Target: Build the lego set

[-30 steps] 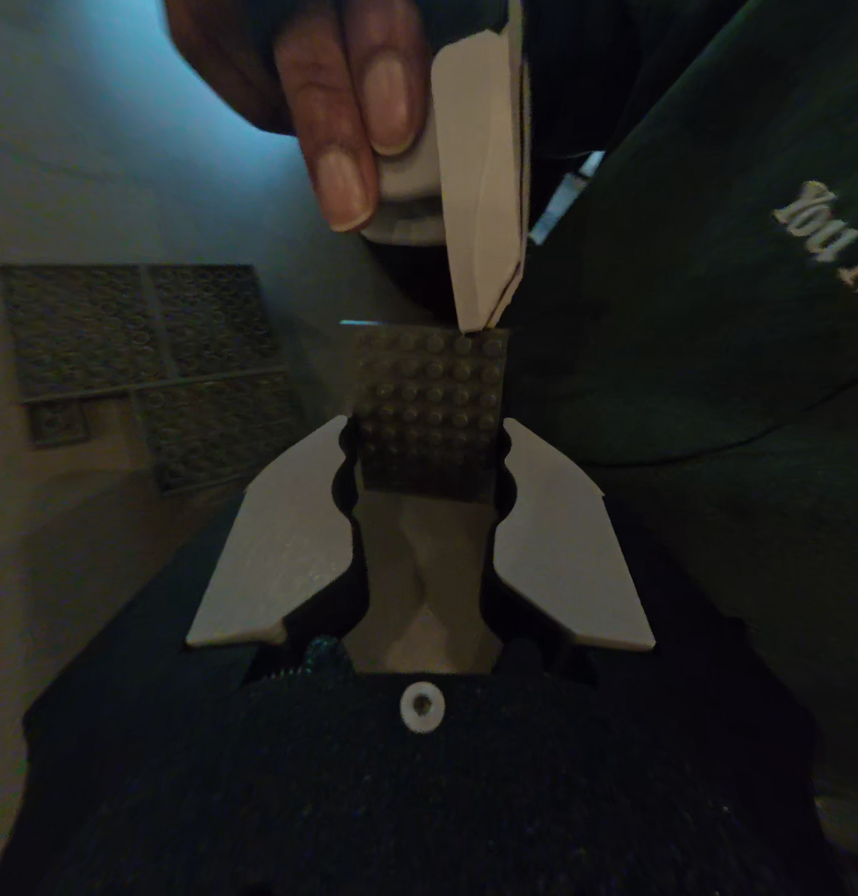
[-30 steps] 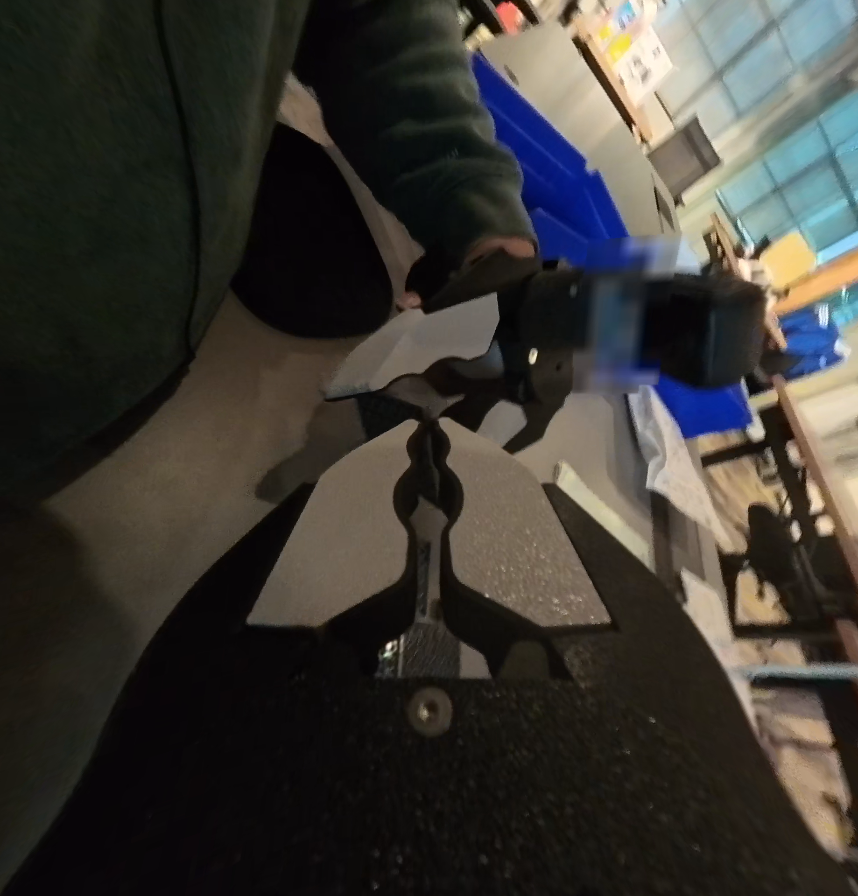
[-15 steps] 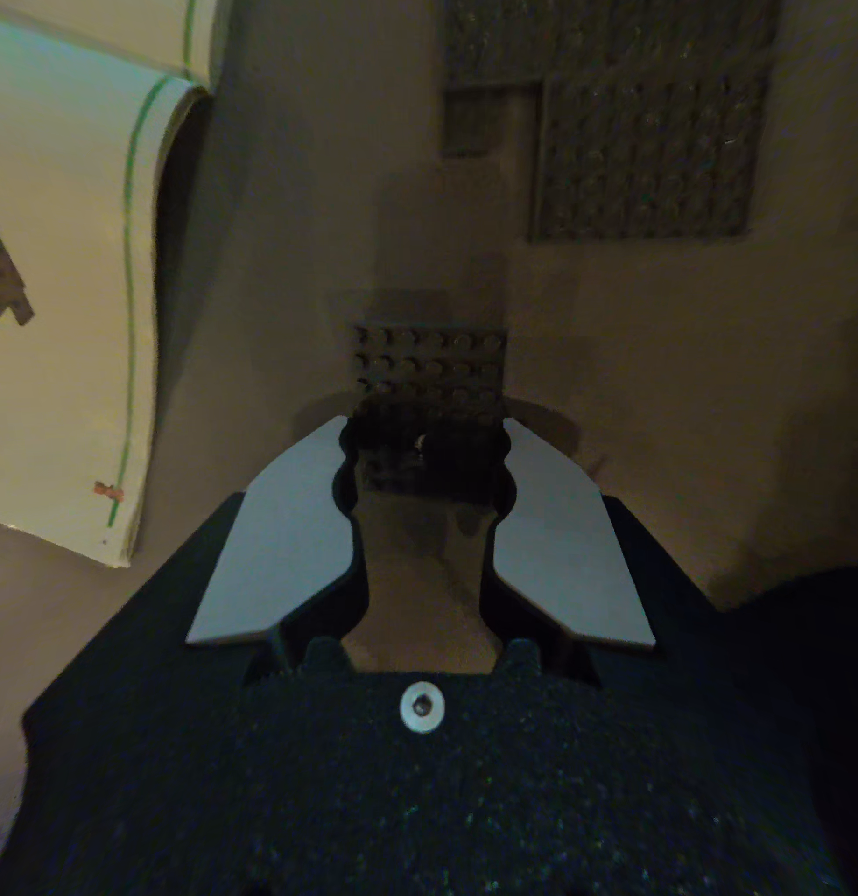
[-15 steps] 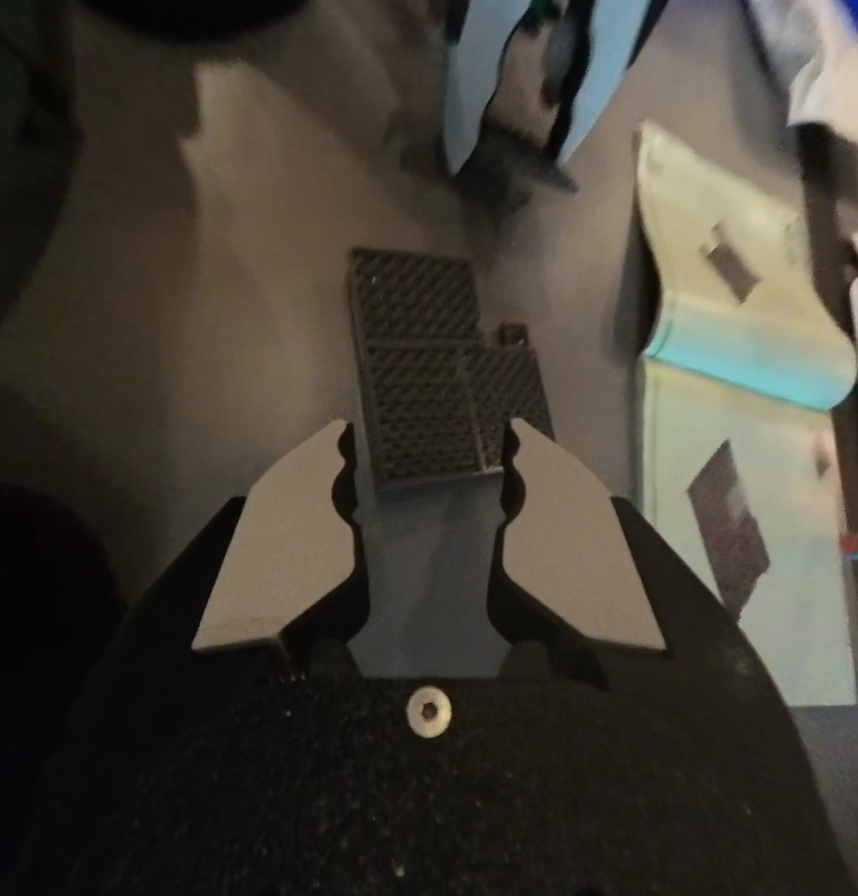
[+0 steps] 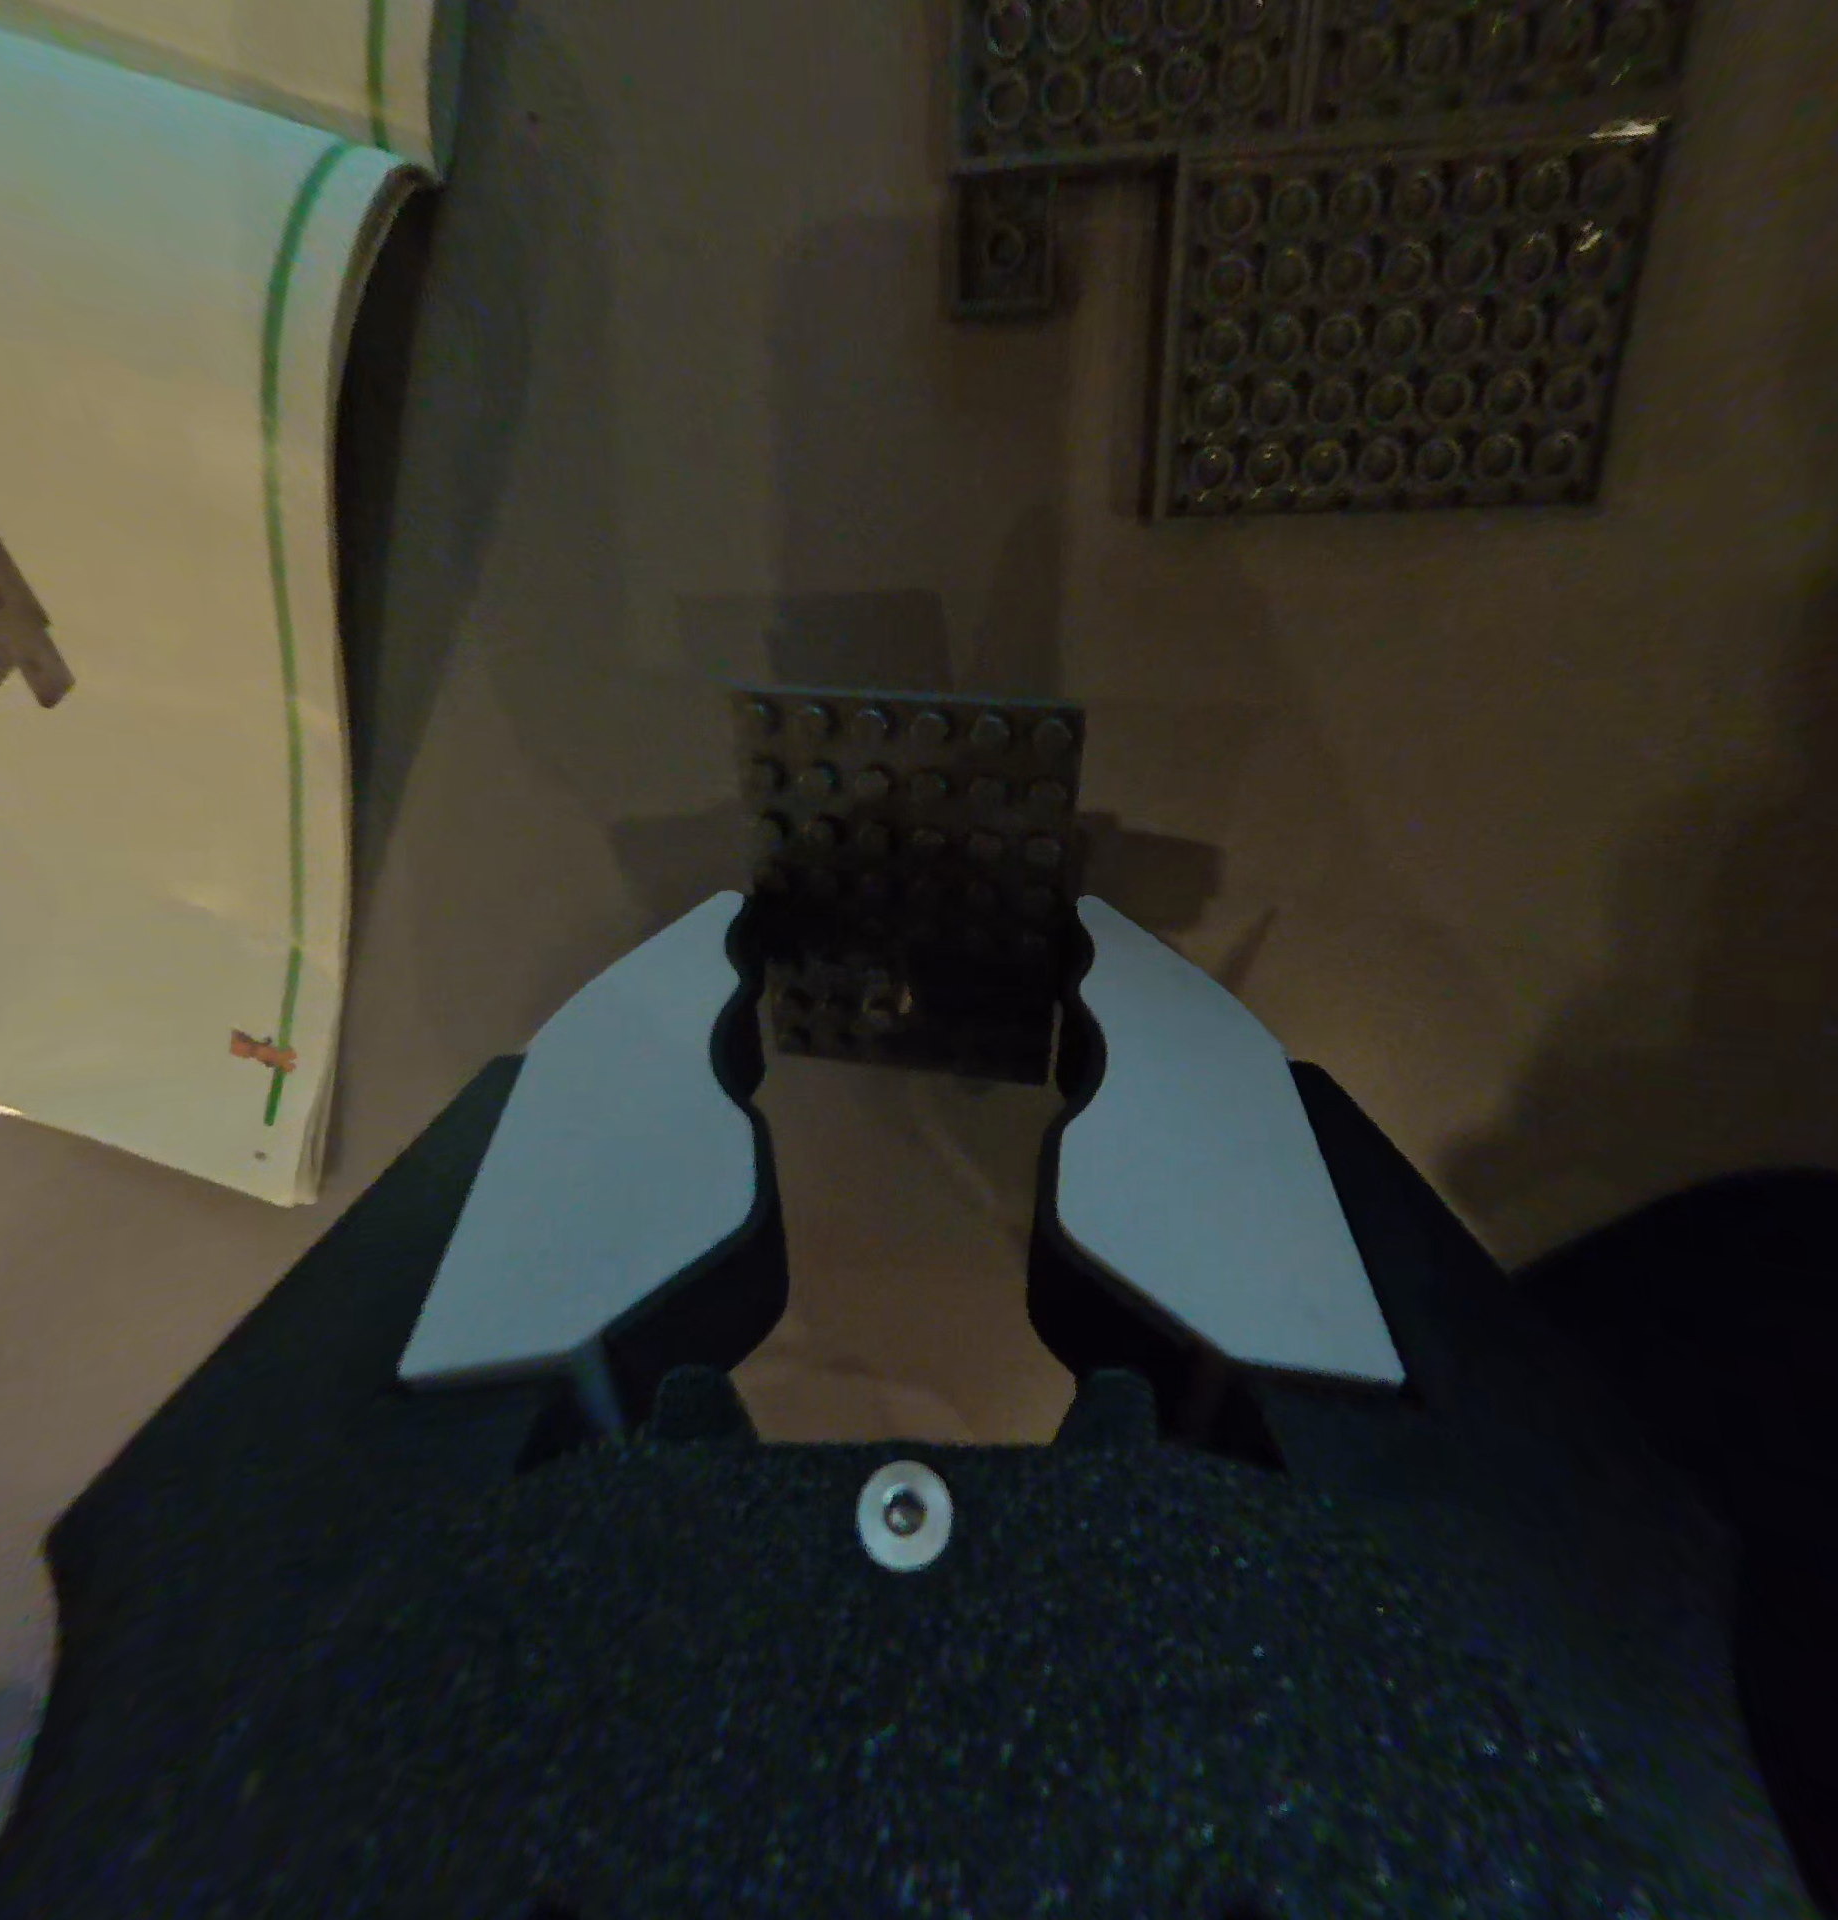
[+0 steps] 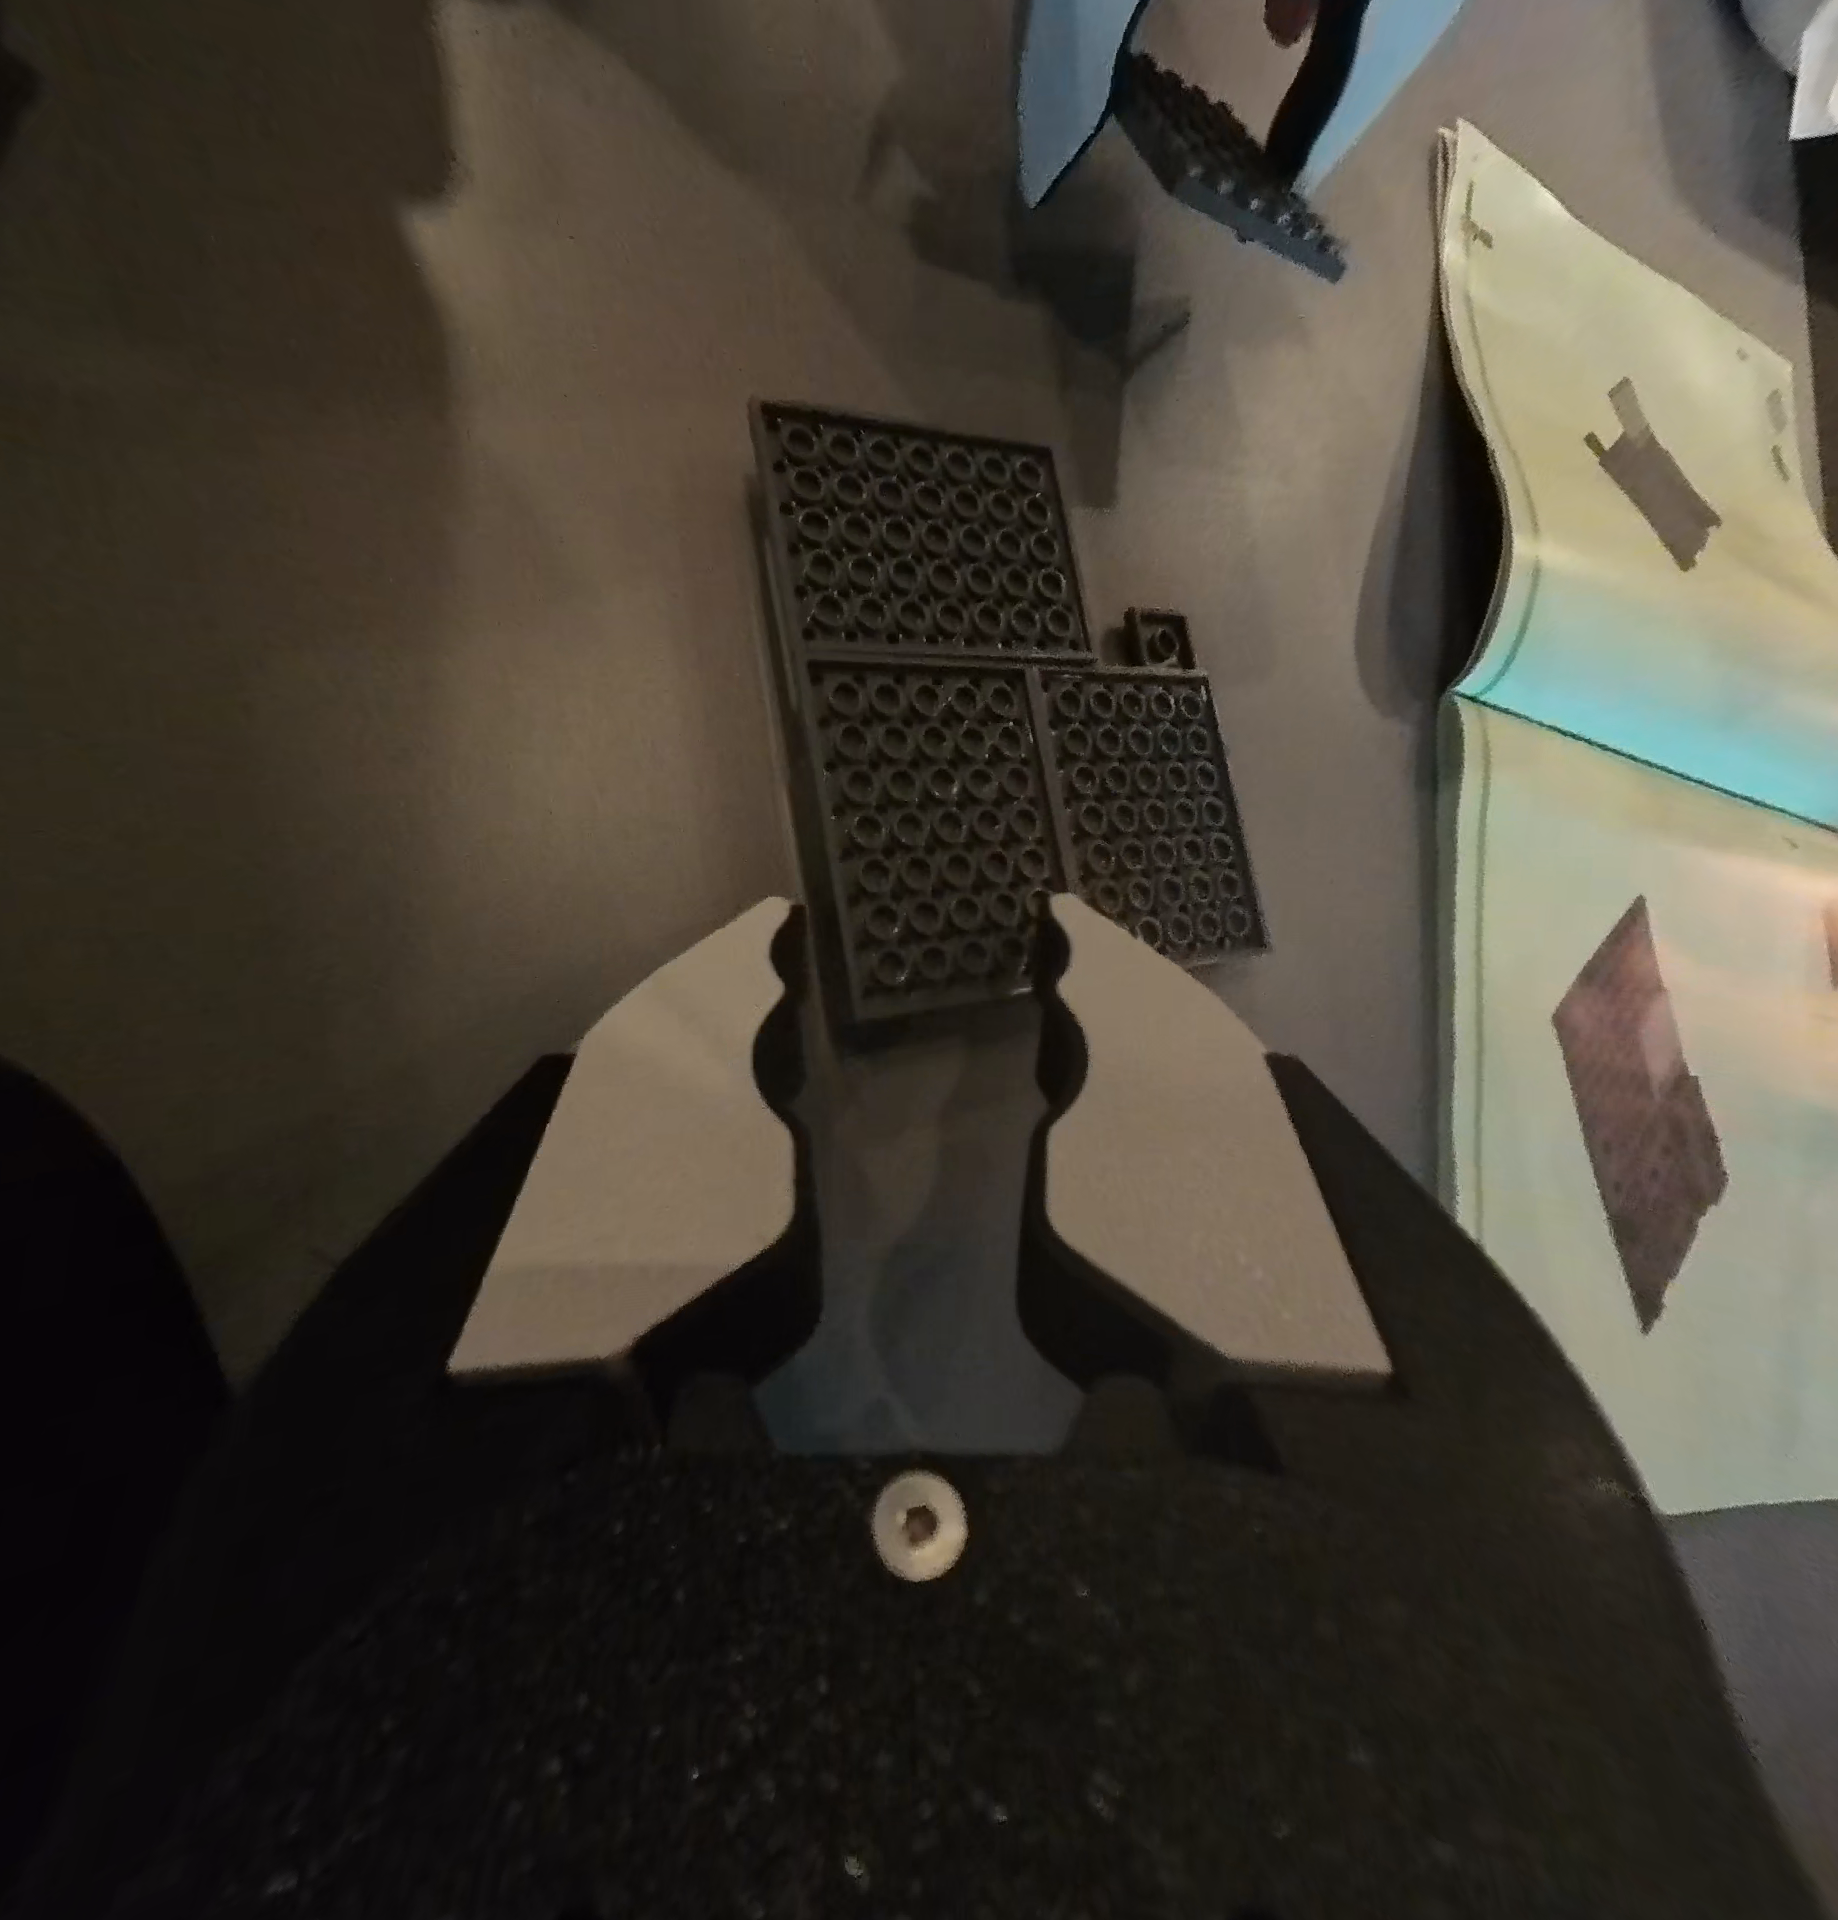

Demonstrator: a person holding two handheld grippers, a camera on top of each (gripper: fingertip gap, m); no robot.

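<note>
The left gripper point(image 5: 910, 914) clamps a dark studded plate point(image 5: 910, 831) above the table point(image 5: 1310, 779), seemingly clear of it. The right gripper point(image 6: 920, 914) hangs spread wide and empty over the joined plates point(image 6: 936, 727) mid-table. A booklet point(image 6: 1621, 831) lies open beside them.

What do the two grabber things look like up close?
Both look alike. The left gripper has two flat, pale grey fingers with wavy black inner edges, set on a rough, speckled black body with one round silver screw in the middle. The right gripper has the same grey fingers, black body and silver screw. No cables show.
</note>
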